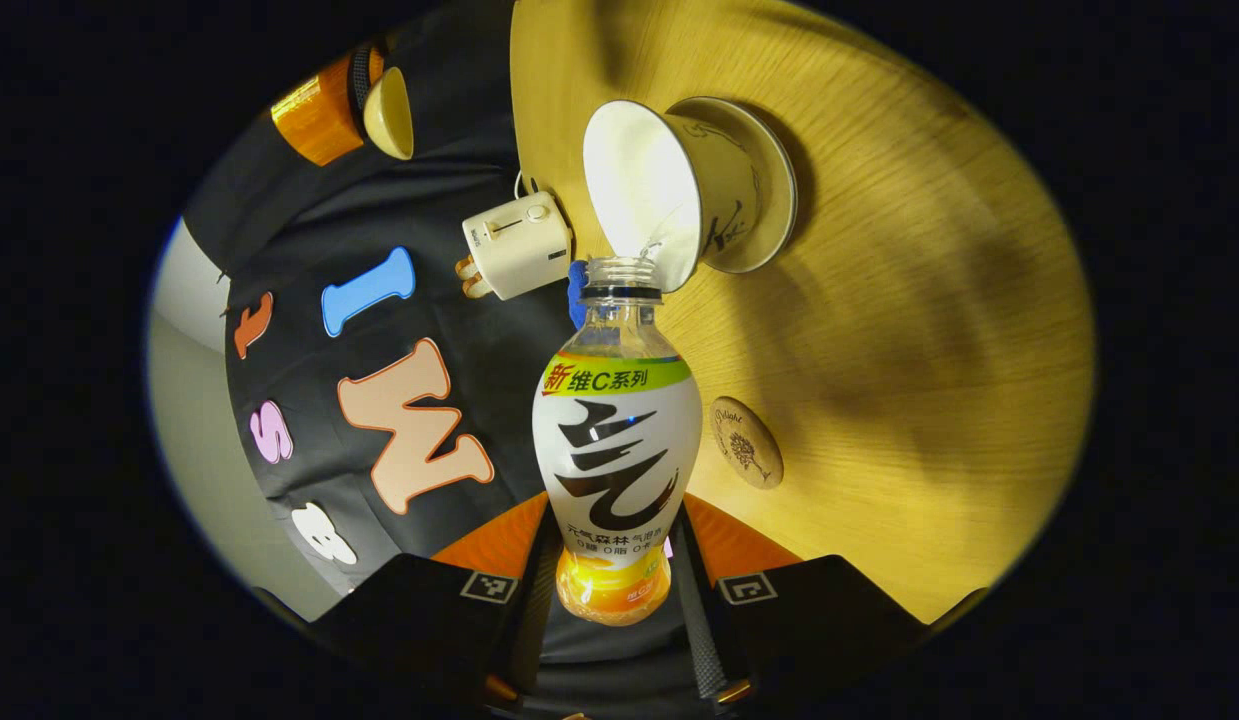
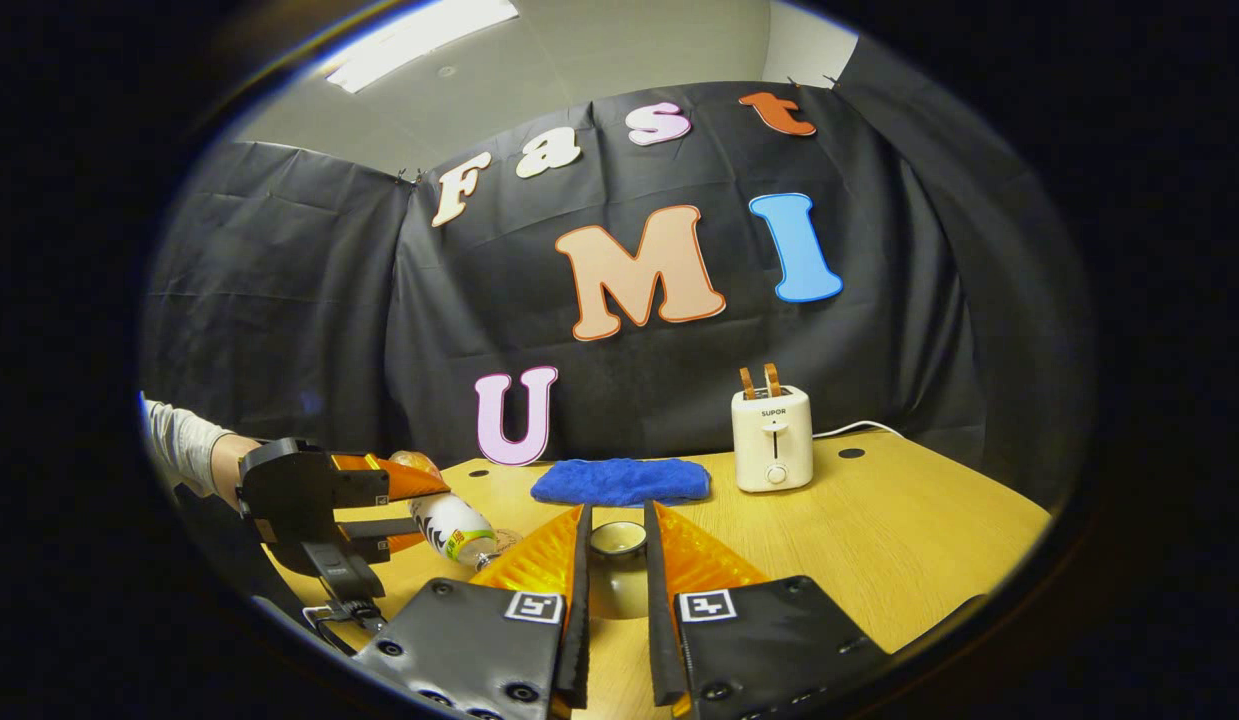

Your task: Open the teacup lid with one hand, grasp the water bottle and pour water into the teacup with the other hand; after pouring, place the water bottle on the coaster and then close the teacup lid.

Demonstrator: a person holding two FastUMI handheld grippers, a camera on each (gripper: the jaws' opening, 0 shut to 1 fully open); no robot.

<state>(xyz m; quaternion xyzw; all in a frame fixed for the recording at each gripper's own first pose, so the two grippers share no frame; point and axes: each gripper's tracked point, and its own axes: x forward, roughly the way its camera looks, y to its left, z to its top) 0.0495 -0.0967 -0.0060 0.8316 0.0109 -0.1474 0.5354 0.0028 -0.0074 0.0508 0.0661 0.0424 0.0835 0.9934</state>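
In the left gripper view the left gripper (image 1: 619,575) sits at the bottom centre, its fingers pinching the lower body of the water bottle (image 1: 617,450) from both sides. The bottle is uncapped and its mouth lies at the rim of the teacup (image 1: 679,190), which stands open on its saucer in the upper centre of the frame, on the wooden bench (image 1: 929,300). A thin stream of water shows at the bottle's mouth. The round coaster (image 1: 747,442) lies on the bench just right of the bottle's label, apart from the cup. A toaster (image 1: 517,243) stands left of the cup.

In the right gripper view the right gripper (image 2: 617,560) is at the bottom centre, its fingers pressed on the teacup lid (image 2: 617,540) held between them. The blue cloth (image 2: 621,481) lies behind on the bench.
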